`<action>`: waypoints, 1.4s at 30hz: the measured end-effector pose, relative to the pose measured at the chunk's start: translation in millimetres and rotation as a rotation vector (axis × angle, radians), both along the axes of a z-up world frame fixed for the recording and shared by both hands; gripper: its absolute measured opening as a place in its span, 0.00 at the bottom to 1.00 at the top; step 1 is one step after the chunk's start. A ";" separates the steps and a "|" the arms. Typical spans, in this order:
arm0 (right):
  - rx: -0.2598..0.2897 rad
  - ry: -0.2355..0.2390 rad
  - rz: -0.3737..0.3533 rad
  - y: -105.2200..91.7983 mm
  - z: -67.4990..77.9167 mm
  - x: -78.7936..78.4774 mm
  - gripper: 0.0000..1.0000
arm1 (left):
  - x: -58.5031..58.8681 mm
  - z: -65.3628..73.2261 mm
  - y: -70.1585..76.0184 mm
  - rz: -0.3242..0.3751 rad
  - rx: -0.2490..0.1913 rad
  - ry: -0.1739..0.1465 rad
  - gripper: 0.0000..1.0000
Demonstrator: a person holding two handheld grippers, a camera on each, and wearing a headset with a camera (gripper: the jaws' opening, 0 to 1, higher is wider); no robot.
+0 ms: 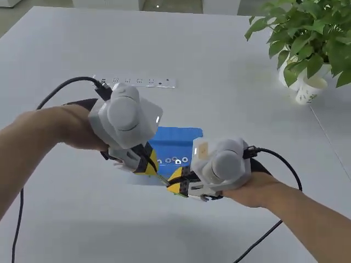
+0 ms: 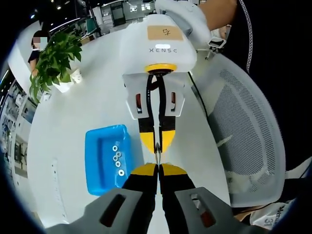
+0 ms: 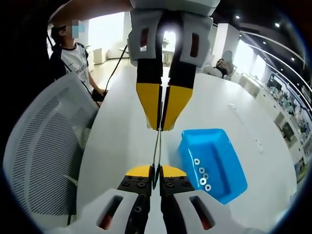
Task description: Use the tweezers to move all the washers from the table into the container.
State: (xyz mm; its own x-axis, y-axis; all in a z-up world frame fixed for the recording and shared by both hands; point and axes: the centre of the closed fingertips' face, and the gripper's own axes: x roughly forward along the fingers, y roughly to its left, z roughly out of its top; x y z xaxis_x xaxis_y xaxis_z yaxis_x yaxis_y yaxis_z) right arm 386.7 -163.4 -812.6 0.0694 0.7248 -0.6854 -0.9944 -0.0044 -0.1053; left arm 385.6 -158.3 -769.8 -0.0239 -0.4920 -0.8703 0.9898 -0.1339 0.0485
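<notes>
Now the white table (image 1: 219, 66) is under both my hands, w/ the blue container (image 2: 92, 163) just beside the grippers. My left gripper (image 2: 158, 168) and right gripper (image 3: 156, 170) face each other, tips near, both w/ fingers pressed together on the thin tweezers (image 3: 157, 141) btw them. A row of small washers (image 2: 117, 158) lies inside the container.

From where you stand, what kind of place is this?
Probably an open office or lab: a long white table, a mesh office chair and a potted plant.
</notes>
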 end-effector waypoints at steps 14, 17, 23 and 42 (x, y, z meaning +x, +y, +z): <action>-0.056 -0.012 0.041 -8.6 -12.3 -11.9 0.05 | -13.1 -16.7 -1.1 0.011 -0.038 -0.015 0.04; -0.074 -0.013 0.054 -9.8 -18.4 -16.0 0.05 | -15.4 -24.3 -0.5 0.017 -0.052 -0.020 0.04; -0.106 -0.015 0.081 -11.3 -32.6 -25.8 0.05 | -23.0 -41.6 1.0 0.029 -0.070 -0.024 0.05; -0.157 0.017 0.121 -8.9 -65.3 -34.9 0.06 | -32.4 -86.3 10.0 0.102 -0.095 0.010 0.05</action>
